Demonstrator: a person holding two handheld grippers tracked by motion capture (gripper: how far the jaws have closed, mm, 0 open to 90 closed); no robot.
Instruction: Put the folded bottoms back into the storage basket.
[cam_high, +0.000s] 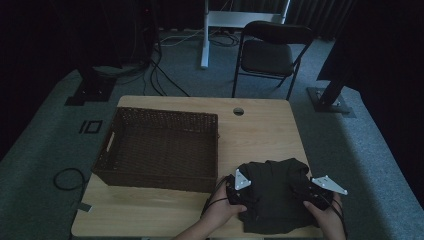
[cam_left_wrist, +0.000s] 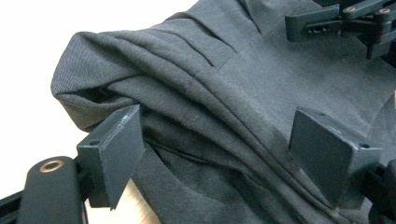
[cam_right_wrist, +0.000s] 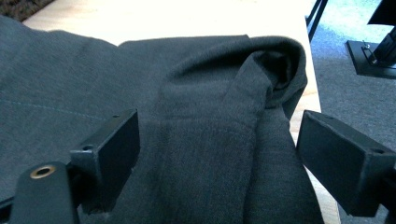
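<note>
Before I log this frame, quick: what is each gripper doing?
Left gripper: open, jaws astride folds of the dark garment, not clamped.
Right gripper: open, jaws either side of the garment's folded edge.

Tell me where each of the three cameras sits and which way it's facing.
High view: above the person's side of the table, looking forward and down on the basket and the dark cloth; both forearms and hands show.
Left gripper view: on the left gripper, looking along its open jaws at the cloth's folds; the right gripper shows at top right.
Right gripper view: on the right gripper, looking along its open jaws over the cloth toward the table's far edge.
Shared: all three show the cloth.
</note>
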